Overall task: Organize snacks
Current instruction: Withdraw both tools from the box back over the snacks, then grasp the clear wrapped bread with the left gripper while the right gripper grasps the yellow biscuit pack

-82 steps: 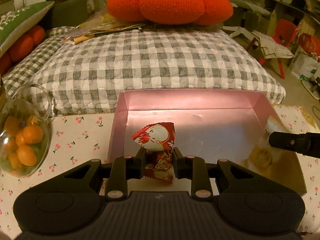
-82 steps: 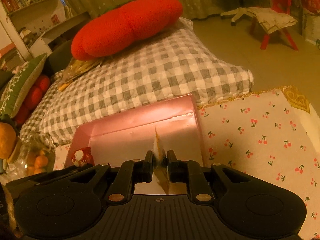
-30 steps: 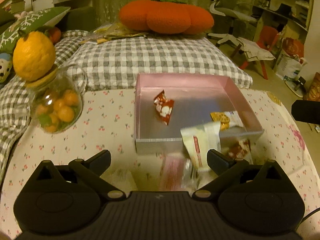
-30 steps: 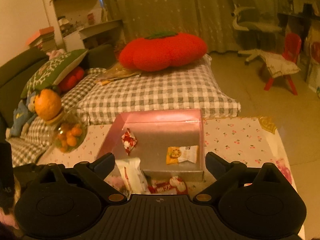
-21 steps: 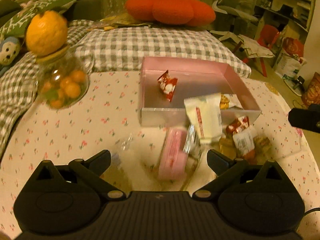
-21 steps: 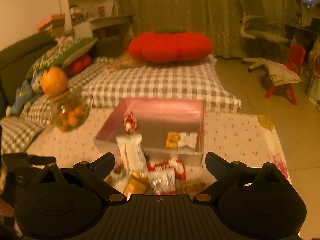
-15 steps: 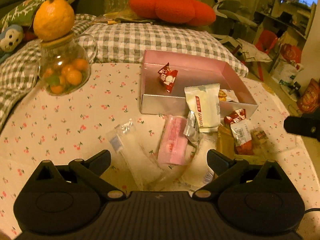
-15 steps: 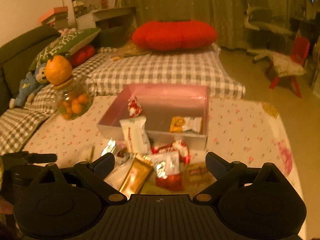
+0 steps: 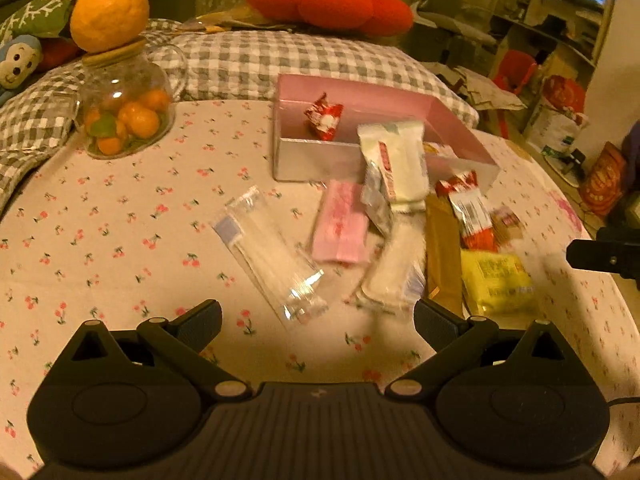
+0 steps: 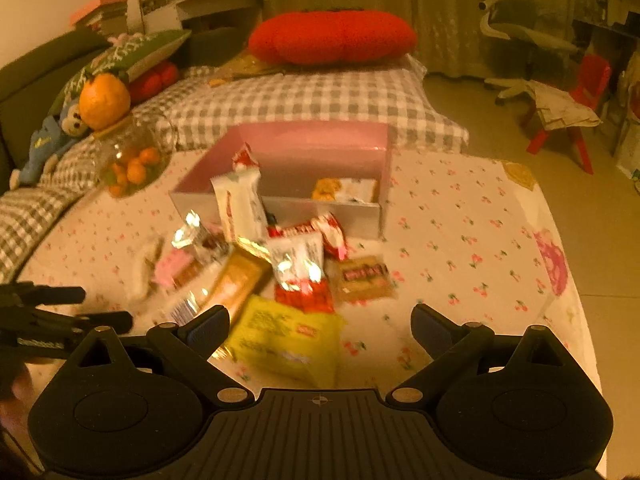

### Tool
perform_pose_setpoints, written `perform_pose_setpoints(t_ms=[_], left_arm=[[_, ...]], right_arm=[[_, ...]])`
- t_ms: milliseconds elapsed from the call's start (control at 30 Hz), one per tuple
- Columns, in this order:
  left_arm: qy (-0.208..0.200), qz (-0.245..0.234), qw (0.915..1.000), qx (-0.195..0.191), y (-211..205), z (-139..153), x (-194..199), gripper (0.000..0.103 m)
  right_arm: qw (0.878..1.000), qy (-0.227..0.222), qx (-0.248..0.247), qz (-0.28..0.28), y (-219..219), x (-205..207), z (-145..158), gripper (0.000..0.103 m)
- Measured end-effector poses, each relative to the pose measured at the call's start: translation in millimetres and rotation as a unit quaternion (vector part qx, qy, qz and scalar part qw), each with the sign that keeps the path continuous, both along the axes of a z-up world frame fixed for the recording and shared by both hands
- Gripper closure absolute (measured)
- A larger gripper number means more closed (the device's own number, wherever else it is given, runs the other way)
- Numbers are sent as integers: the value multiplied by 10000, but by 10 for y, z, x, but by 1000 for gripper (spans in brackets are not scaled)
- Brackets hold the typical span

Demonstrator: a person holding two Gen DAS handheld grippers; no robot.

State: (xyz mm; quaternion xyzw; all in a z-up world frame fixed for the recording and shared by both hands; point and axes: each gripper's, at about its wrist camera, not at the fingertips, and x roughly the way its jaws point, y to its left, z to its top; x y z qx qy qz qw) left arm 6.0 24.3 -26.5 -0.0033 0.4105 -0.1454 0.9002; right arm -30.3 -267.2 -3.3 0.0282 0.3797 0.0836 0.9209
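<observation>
A cherry-print cloth is covering the tabletop [image 9: 120, 216], which is sitting against a checked cushion in a dim, warm-lit living room. The pink box [image 9: 460, 114] is standing at the far side of the cloth, open-topped, presumably so that snacks can be dropped in from above; a red-and-white candy [image 9: 323, 117] and an orange-printed packet [image 10: 344, 190] are already lying inside it.

Most of the snacks are lying in a loose heap just in front of the box: a clear wrapped pack [image 9: 276, 256], a pink packet [image 9: 341, 228], a white packet [image 9: 396, 162] leaning against the box wall, a gold bar [image 9: 442, 252], a red-and-silver packet [image 10: 300, 272] and a yellow packet [image 10: 286, 338]. The heap is sitting between the two tools, within reach of either.

The left gripper [image 9: 318, 316] is hovering over the near end of the clear pack with its fingers spread wide and grasping nothing. The right gripper [image 10: 320, 322] is likewise released and empty, poised over the yellow packet. Both seem to be lining up for the next pick, so the sorting looks barely begun.

A glass jar of small oranges [image 9: 124, 116], topped by a large orange, is standing well apart on the left.
</observation>
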Motion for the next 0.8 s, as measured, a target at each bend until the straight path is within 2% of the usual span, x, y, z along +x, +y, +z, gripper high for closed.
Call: perform_pose_setpoints(t_ms=[267,367,567,733,800], left_arm=[[-179,-462,9985,215,-147,-103,-103,1],[-242,-450,9981,357,-134,-151,-93,1],[-46,144,9998,94,65,-215,11,1],[-98,651,9977,-141,157,-169,102,1],[-39,880,9959,-223,189,-177,166,1]], right_arm=[[9994,70,-288,191,-50,-123,-215,4],[9982,123,-407,423,13,-148,-281,4],[9912,288,-803,1009,200,-99,-463,4],[9821,343,-1265,1350,366,-2,-594,4],[9814,216,-1245,1446,381,15,-607,3]])
